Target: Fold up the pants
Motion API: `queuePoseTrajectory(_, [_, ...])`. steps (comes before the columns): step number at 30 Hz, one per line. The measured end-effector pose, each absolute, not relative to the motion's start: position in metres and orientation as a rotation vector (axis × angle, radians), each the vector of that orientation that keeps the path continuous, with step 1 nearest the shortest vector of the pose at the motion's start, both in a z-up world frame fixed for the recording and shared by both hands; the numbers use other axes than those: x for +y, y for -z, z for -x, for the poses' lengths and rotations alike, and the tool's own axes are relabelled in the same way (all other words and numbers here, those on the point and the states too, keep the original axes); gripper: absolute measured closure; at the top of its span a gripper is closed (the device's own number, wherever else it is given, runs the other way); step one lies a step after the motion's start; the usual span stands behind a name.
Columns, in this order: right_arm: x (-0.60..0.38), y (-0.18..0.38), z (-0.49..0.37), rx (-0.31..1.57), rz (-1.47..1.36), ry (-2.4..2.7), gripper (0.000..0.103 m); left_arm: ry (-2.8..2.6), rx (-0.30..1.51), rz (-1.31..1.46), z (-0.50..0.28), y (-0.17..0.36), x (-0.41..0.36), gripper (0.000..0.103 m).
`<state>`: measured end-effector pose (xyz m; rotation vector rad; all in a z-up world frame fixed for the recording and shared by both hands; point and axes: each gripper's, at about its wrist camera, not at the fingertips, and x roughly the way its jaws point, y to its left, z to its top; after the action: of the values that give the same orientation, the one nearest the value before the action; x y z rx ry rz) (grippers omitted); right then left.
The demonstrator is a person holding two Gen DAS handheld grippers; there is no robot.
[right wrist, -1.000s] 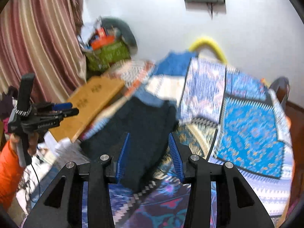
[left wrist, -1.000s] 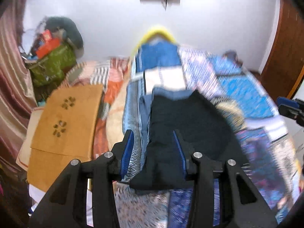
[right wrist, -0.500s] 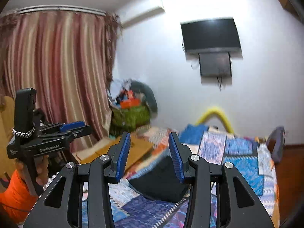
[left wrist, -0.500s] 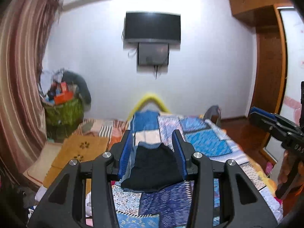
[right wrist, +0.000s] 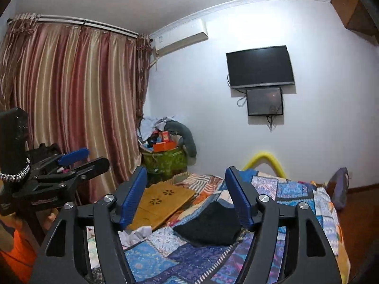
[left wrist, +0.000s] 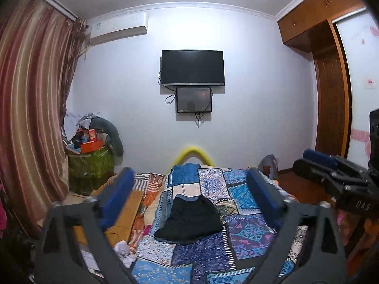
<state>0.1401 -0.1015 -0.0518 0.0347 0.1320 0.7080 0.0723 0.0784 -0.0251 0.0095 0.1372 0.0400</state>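
The dark pants (left wrist: 190, 219) lie folded in a compact pile on the patchwork bedspread (left wrist: 246, 229); in the right wrist view the pants (right wrist: 210, 224) sit on the bedspread (right wrist: 293, 194) too. My left gripper (left wrist: 189, 198) is open and empty, held well back from and above the pants. My right gripper (right wrist: 186, 196) is open and empty, also held back from the bed. Each gripper shows at the edge of the other's view: the right gripper (left wrist: 331, 168) and the left gripper (right wrist: 71, 163).
A tan wooden board (right wrist: 161, 203) lies left of the bed, with white cloth (right wrist: 139, 233) near it. A green basket of clutter (left wrist: 91, 158) stands by the striped curtain (left wrist: 30, 118). A TV (left wrist: 192, 67) hangs on the far wall. A wooden wardrobe (left wrist: 331, 94) stands at right.
Both grippers have pulled up and back from the bed, and both have opened wider. The folded pants stay on the bedspread.
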Motion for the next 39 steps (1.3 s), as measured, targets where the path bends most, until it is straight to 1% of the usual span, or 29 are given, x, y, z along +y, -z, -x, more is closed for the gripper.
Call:
queuePoseTrajectory(1, [-0.102,0.052,-0.138,0.136,-0.036,-0.706,0.029,-0.038,0.138,-0.004,-0.073,0.026,0.080,0.000])
queuePoseTrajectory(2, [-0.102,0.053,-0.137,0.140,-0.036,-0.700,0.022,-0.039,0.139,-0.001,-0.072,0.026,0.080,0.000])
queuePoseTrajectory(3, [-0.102,0.054,-0.137,0.139,-0.036,-0.691,0.017,-0.040,0.141,-0.002,-0.072,0.027,0.081,0.000])
queuePoseTrajectory(5, [-0.103,0.056,-0.134,0.133,-0.035,-0.668,0.013,-0.047,0.143,0.000,-0.074,0.029,0.082,0.000])
queuePoseTrajectory(6, [-0.105,0.056,-0.130,0.134,-0.035,-0.663,0.007,-0.048,0.143,0.005,-0.073,0.030,0.083,0.000])
queuePoseTrajectory(8, [-0.106,0.056,-0.129,0.136,-0.041,-0.657,0.000,-0.047,0.146,0.016,-0.073,0.032,0.084,0.000])
queuePoseTrajectory(19, [-0.107,0.058,-0.122,0.118,-0.028,-0.629,0.000,-0.049,0.161,0.027,-0.073,0.040,0.084,0.000])
queuePoseTrajectory(39, [-0.106,0.061,-0.126,0.158,-0.008,-0.612,0.000,-0.049,0.197,0.001,-0.085,0.053,0.077,0.000])
